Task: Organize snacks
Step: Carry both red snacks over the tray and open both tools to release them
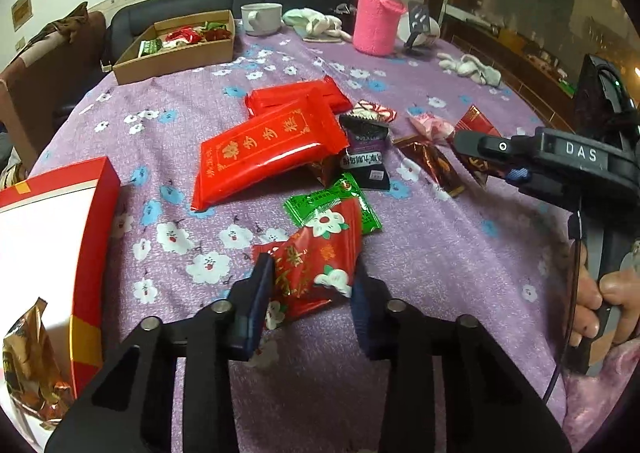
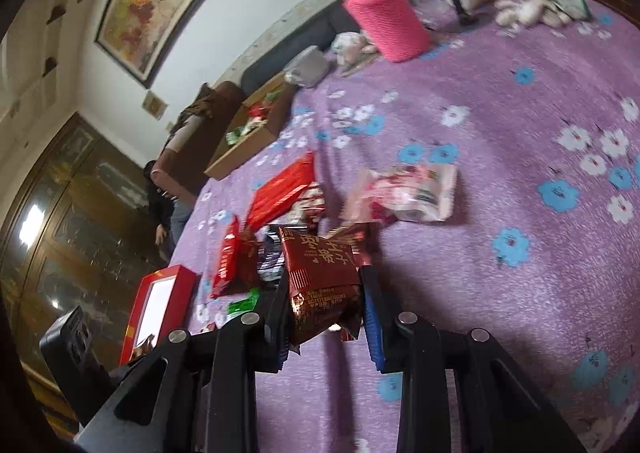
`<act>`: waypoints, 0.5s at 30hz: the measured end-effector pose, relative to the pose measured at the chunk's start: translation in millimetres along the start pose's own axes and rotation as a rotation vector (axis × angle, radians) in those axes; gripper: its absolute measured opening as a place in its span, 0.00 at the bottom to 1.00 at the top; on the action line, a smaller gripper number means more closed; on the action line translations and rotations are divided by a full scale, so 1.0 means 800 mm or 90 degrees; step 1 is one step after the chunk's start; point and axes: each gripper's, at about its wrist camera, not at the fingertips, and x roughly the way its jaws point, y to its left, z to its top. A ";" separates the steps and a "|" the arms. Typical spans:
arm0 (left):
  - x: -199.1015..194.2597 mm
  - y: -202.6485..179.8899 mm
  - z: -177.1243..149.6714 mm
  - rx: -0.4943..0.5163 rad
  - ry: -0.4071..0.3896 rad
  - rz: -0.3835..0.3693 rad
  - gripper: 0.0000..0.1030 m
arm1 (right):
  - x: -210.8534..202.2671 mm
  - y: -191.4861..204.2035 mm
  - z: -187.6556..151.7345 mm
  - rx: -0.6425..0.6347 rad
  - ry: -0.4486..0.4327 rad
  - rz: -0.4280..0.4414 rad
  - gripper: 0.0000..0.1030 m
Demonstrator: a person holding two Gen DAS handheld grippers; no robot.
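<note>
Both tongs clenched on snack packets, bare purple tablecloth rightward.

Tablecloth was purple with white and blue flowers. Packet between the left tongs was red with white blossoms; beyond it lay a green sachet. Packet in the right tongs was dark red-brown.

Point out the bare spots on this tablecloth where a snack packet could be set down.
Free: the cloth between the cardboard tray and the big red packet, and the wide stretch right of the pink-white packet, below the pink-sleeved bottle. Crowded: the middle, where packets overlap around the green packet, beside the red box.
</note>
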 end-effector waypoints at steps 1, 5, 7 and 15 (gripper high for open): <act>-0.003 0.003 0.000 -0.007 -0.007 -0.006 0.29 | -0.001 0.005 -0.001 -0.012 -0.002 0.006 0.30; -0.013 0.016 0.000 -0.036 -0.029 -0.020 0.18 | -0.001 0.022 -0.006 -0.048 -0.004 0.027 0.30; -0.017 0.025 0.002 -0.049 -0.039 -0.017 0.17 | -0.002 0.027 -0.008 -0.060 -0.004 0.037 0.29; -0.020 0.052 0.000 -0.097 -0.050 0.000 0.17 | 0.003 0.037 -0.011 -0.085 0.006 0.040 0.30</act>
